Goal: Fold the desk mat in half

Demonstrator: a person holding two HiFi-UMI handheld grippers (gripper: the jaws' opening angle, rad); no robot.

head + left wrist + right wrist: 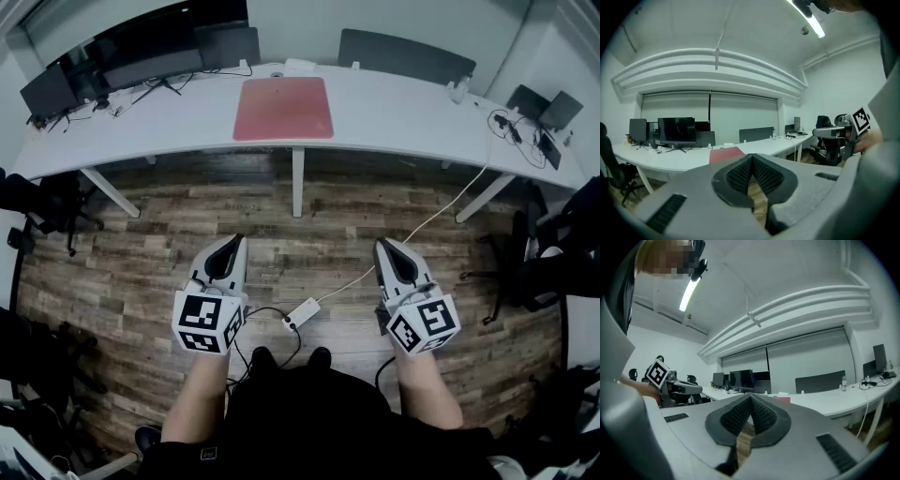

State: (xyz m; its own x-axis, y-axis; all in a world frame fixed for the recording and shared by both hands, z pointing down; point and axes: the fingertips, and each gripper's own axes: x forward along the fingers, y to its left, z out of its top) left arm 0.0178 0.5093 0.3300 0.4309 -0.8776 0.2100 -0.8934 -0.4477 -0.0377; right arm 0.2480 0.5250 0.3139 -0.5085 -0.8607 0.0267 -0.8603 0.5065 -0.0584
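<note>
A red desk mat (283,108) lies flat on the long white desk (394,112), near its middle. In the left gripper view the red desk mat (725,154) shows as a thin strip on the desk beyond the jaws. In the right gripper view only a small red edge of the mat (782,399) peeks past the jaws. My left gripper (232,242) is held over the wooden floor, well short of the desk, shut and empty. My right gripper (382,246) hangs level with it to the right, also shut with nothing in it.
Monitors (122,58) and cables crowd the desk's far left. A dark screen panel (405,54) stands behind the desk; more devices (546,111) sit at its right end. A white power strip (302,313) and cord lie on the floor between the grippers. Office chairs (47,202) stand at both sides.
</note>
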